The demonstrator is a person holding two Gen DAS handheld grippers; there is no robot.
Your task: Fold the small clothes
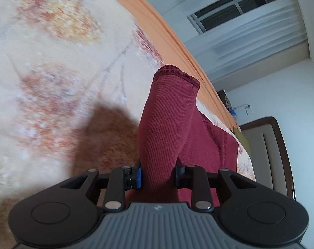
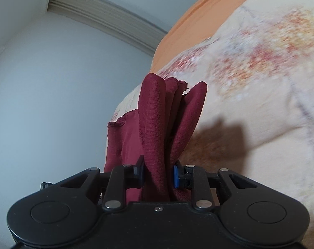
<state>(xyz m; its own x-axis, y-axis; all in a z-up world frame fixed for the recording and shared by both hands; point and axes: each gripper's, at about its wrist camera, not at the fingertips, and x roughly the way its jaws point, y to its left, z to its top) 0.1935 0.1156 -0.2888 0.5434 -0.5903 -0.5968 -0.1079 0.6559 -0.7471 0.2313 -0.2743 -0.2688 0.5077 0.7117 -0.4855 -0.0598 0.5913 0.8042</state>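
A dark red knit garment (image 1: 167,120) is lifted off the floral bedspread (image 1: 53,72). In the left wrist view my left gripper (image 1: 159,176) is shut on a thick fold of it, and a stitched hem stands up ahead of the fingers. In the right wrist view my right gripper (image 2: 159,174) is shut on several bunched folds of the same red garment (image 2: 157,124), which stick up between the pads. More of the cloth hangs off to the left of the right gripper. The garment casts a shadow on the bedspread (image 2: 260,72) below.
An orange sheet (image 1: 161,25) borders the bedspread's far edge. Beyond it are a white wall, a curtained window (image 1: 239,10) and a brown headboard (image 1: 266,149). In the right wrist view the orange sheet (image 2: 194,14) meets a plain wall.
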